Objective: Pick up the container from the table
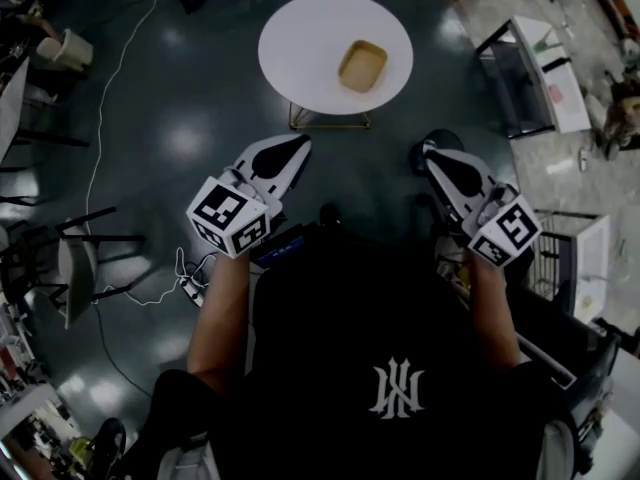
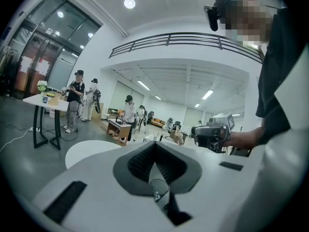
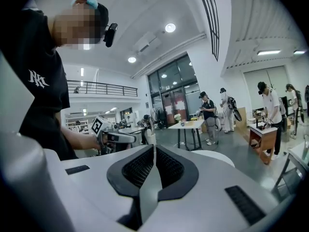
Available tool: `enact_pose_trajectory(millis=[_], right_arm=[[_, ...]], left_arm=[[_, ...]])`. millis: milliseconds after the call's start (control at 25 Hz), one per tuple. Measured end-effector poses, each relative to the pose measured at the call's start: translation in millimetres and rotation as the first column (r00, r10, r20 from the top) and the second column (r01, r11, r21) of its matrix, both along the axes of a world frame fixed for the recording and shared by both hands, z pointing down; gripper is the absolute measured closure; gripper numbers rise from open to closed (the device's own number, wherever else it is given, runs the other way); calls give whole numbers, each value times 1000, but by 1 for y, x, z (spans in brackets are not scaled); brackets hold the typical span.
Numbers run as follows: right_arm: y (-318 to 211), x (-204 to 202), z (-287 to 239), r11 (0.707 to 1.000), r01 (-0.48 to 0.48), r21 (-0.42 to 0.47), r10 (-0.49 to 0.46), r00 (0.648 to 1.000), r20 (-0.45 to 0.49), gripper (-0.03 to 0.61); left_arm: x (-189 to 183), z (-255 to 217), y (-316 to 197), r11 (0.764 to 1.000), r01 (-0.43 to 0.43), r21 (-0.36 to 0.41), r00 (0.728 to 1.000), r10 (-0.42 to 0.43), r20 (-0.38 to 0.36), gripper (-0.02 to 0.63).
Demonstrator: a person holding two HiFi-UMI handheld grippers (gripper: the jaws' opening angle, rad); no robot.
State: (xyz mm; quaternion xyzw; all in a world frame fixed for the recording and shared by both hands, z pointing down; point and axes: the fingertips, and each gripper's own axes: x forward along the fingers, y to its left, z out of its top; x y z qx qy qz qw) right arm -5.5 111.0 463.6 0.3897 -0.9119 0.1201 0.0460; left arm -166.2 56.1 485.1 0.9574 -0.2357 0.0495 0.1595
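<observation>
In the head view a shallow tan container lies right of centre on a round white table, ahead of me on the dark floor. Both grippers hang in the air short of the table, apart from it and pointing toward it. My left gripper is shut and holds nothing; in its own view the jaws meet with nothing between them, and the table's edge shows behind. My right gripper is likewise shut and empty. The container is hidden in both gripper views.
A white power cable snakes across the floor on the left, near dark chairs. A dark-framed stand and a wire cart stand at the right. Several people stand by tables in the background.
</observation>
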Motion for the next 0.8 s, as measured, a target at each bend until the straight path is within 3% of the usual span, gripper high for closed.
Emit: enact_pose_trajectory(millis=[320,560,800], right_arm=[[-47,14,10,999,-32,-29,32,999,-16,535],[-72,21,22,997,-46,-61,45,999,-4,535],[-107,20,30,997,-31,-65,31,999,6,535]], left_arm=[[24,6,-57,999,-30,-17,999,30,-40,614],[34,12,-76,998,-52,-30,999,52,-6,614],[26,22,-99,999,-13,-39,1000,13,6,614]])
